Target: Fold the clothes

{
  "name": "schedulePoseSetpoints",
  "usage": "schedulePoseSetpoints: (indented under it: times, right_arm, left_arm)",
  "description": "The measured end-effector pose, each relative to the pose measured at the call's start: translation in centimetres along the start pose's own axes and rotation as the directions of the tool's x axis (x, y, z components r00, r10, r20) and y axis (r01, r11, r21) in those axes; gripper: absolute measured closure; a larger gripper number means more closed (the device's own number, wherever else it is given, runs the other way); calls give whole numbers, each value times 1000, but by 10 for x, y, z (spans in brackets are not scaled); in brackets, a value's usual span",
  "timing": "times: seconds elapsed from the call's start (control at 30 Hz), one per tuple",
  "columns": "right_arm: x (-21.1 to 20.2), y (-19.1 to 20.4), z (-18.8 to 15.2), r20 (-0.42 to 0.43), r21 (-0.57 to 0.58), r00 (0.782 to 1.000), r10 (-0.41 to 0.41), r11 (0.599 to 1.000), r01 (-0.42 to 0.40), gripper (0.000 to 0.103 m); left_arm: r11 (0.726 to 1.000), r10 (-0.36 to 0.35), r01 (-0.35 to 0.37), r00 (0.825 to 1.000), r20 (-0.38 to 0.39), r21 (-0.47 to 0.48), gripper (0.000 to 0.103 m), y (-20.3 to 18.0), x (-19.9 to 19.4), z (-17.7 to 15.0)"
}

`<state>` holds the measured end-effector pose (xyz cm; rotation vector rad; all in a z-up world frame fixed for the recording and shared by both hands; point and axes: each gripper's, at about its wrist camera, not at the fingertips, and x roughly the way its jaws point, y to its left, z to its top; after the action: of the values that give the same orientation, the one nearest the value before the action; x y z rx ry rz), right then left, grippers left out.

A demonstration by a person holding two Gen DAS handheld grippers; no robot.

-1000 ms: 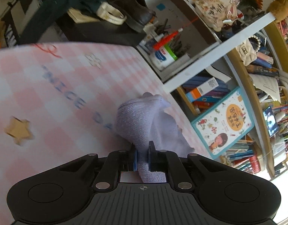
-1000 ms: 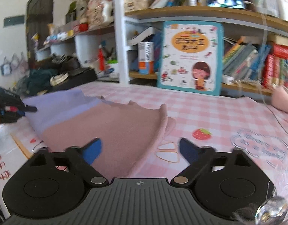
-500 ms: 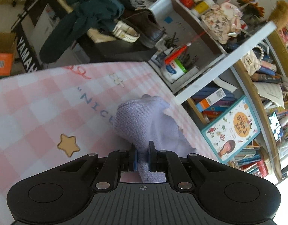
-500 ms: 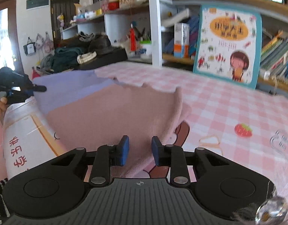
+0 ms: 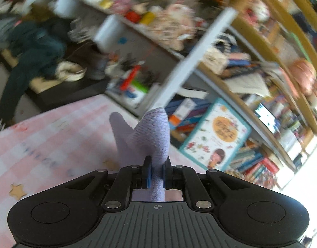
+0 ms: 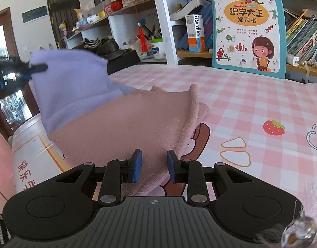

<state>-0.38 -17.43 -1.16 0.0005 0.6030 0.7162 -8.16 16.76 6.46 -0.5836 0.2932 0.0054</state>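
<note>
Garment [image 6: 121, 124] draped on the counter [image 6: 251, 103], its left end lifted off the surface in the left claw [image 5: 157, 172], its near edge between the right claw [image 6: 154, 166] fingers, picture book [image 6: 248, 31] upright on the shelf [image 6: 191, 53] behind the counter

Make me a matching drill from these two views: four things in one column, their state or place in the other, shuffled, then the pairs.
1. left claw
2. right claw
3. picture book
4. strawberry print

A. on the checked tablecloth
B. upright against the shelf
C. shut on the lilac end of the garment
D. pads apart around pink cloth

Pairs: 1-C, 2-D, 3-B, 4-A
</note>
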Motion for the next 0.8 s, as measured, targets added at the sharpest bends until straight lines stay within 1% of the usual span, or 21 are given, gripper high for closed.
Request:
schedulePoseSetpoints:
  times: [0.1,0.17,0.27,0.33,0.4,0.43,0.47,0.5,0.67,0.7,0.77,0.8]
  right_arm:
    - [0,0,0,0,4,1000,0,1000,0,78]
    - [-1,-1,0,0,6,1000,1,1000,-1,78]
    - [-1,-1,0,0,10,1000,1,1000,-1,78]
    - [-1,-1,0,-1,12,1000,1,1000,-1,78]
    - [-2,-1,0,0,14,1000,1,1000,-1,78]
    - [-2,-1,0,0,15,1000,2,1000,-2,78]
    - [-2,-1,0,0,16,1000,2,1000,-2,78]
    - [-2,-1,0,1,17,1000,1,1000,-1,78]
    - [-1,-2,0,0,20,1000,3,1000,-3,78]
    - [-1,-2,1,0,21,1000,3,1000,-3,78]
    - [-1,-3,1,0,22,1000,3,1000,-3,78]
    - [0,-3,1,0,23,1000,3,1000,-3,76]
  left_arm:
    - [996,-44,44,999,2,83,94,-32,8,-6]
    - [989,-81,82,997,-19,121,94,-52,15,-14]
    - [975,-133,145,988,-76,167,94,-81,29,-32]
    - [965,-153,179,978,-143,192,93,-97,42,-49]
    - [953,-149,202,962,-230,224,92,-110,54,-67]
    - [948,-140,208,952,-272,240,88,-114,60,-76]
    - [940,-125,214,941,-314,266,87,-119,66,-86]
    - [939,-119,216,935,-335,269,87,-118,69,-91]
    - [952,-120,215,916,-382,217,85,-105,72,-102]
    - [955,-121,215,912,-391,206,83,-102,73,-104]
    - [950,-162,254,898,-408,181,73,-101,71,-103]
    - [946,-187,277,890,-416,167,58,-101,70,-101]
